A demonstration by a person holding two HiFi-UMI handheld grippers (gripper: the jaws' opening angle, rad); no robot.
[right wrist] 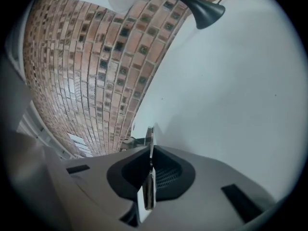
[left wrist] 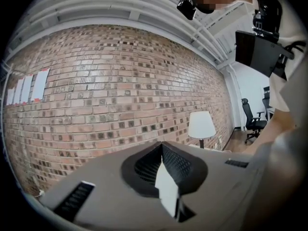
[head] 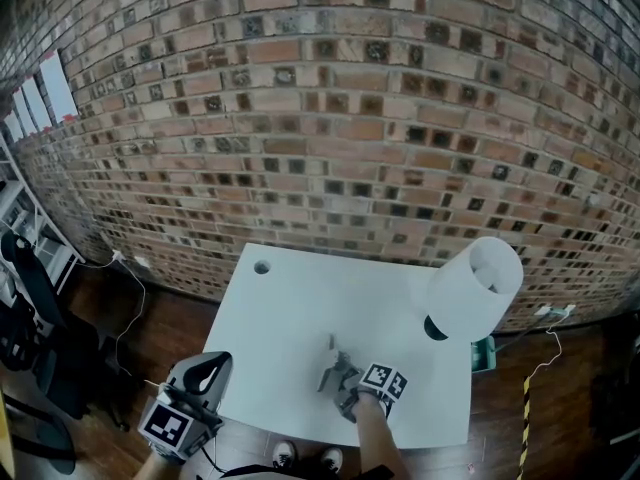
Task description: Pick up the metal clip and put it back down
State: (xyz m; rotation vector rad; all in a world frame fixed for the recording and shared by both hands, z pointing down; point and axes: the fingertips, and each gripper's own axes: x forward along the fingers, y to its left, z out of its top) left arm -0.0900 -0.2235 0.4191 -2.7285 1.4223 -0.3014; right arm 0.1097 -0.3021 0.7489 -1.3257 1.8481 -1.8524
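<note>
Gripping metal clip [right wrist: 150, 134] edge-on in closed right gripper [right wrist: 150, 160], over near middle of white table [head: 290, 298]. Holding left gripper [left wrist: 162, 148] shut and empty, near left. Likely light, stiff, slick: pinch flat faces.

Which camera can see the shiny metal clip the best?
The right gripper view: the metal clip sits close up, edge-on, pinched in the shut right gripper. The head view shows only a tiny sliver of it. The left gripper view misses it.

left claw [left wrist: 162, 161], right claw [right wrist: 150, 150]: grey, black hollows | cubes [head: 384, 380] (square markers)
</note>
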